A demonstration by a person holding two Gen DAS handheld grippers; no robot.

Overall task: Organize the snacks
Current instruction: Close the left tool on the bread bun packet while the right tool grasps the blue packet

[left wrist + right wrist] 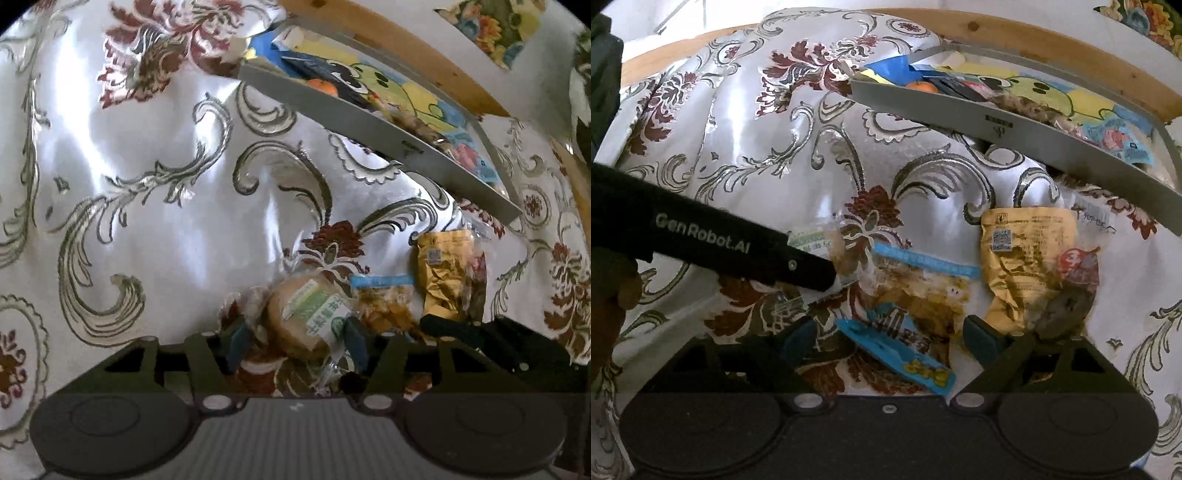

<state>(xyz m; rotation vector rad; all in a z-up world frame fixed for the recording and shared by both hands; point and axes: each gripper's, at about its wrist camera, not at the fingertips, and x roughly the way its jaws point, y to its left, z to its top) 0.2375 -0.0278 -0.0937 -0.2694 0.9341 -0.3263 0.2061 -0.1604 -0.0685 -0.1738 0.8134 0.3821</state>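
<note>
A table draped in a glossy white cloth with silver scrolls and maroon flowers [746, 122] fills both views, its pale wooden edge [1034, 33] showing along the top. A shallow grey tray [1015, 123] full of colourful packets sits at upper right. Below it, at centre, lie a round bun in clear wrap with a green label [306, 314], a clear bag with a blue strip [923, 280], a crumpled gold packet [1023, 269] and a blue packet [897, 350].

Left gripper [295, 341] low, fingers [238, 341] spread apart; right gripper [892, 338] likewise parted, seemingly gripping nothing.
</note>
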